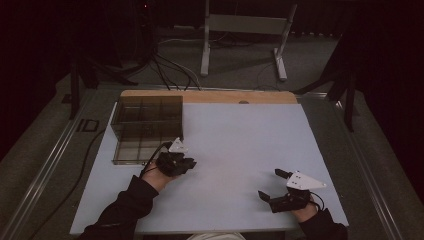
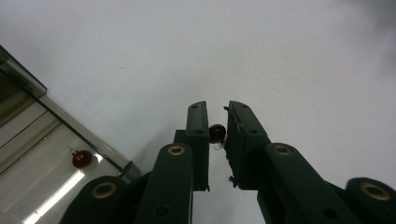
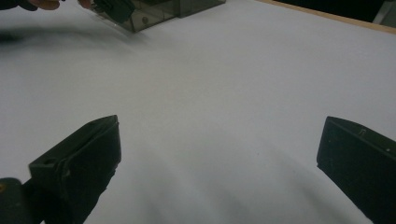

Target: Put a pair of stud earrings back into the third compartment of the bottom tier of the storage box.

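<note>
- In the high view we see a pale table top (image 1: pixel 240 145) filling the middle of the frame, with a smoky clear compartment tray (image 1: pixel 146 128) at its upper left.
- Our left gripper (image 1: pixel 186 164) sits left of centre in that view, just below the tray's lower right corner, held by a hand in a dark sleeve (image 1: pixel 125 207) that comes up from the bottom edge.
- In the left gripper view its jaws stand nearly together at the centre of the frame, pinching a small dark red bead (image 2: pixel 216 133) between them.
- A second red bead (image 2: pixel 81 158) lies inside the tray at the lower left of that same view.
- Our right gripper (image 1: pixel 272 184) is at the lower right of the high view, well apart from the left one.
- In the right gripper view its jaws are spread wide to either side of the frame, with bare table between them.
</note>
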Tool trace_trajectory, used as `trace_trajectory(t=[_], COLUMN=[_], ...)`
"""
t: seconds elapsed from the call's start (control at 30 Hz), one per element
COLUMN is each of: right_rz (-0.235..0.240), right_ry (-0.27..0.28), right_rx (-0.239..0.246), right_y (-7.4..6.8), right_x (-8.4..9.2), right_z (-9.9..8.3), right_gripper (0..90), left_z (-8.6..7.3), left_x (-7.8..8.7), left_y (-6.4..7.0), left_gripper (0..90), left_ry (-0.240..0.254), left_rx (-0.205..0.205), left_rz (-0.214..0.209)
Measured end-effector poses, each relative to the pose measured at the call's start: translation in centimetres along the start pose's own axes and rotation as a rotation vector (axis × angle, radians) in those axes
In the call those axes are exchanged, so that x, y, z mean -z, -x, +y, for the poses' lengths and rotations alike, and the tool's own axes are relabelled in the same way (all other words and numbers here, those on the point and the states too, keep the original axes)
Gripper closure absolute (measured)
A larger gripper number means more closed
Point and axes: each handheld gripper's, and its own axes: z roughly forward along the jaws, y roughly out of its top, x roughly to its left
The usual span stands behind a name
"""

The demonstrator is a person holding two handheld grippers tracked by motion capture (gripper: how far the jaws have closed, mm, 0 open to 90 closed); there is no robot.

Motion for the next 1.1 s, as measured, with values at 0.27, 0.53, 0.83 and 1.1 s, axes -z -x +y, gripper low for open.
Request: trace_trajectory(t=[0.27,0.53,0.83,1.1], right_rz=[0.0,0.001,0.001,0.001], right_ry=[-0.002,-0.001,-0.001,0.0], right_rx=[-0.001,0.0,-0.001,0.0], right_y=[-0.1,0.0,-0.1,0.0], right_x=[0.0,0.0,0.0,-0.1], right_z=[0.0,0.0,0.0,0.0], right_gripper=[0.1,0.1,0.1,0.1], left_z=[0.1,0.6,0.9,1.2], left_x=[0.5,1.1,1.8,2.3], left_y=[0.1,0.1,0.1,-0.1], left_gripper=[81.1,81.1,81.1,81.1], left_ry=[0.004,0.009,0.023,0.027], left_rx=[-0.008,-0.022,-0.027,-0.034], left_rz=[-0.005,-0.002,0.003,0.008])
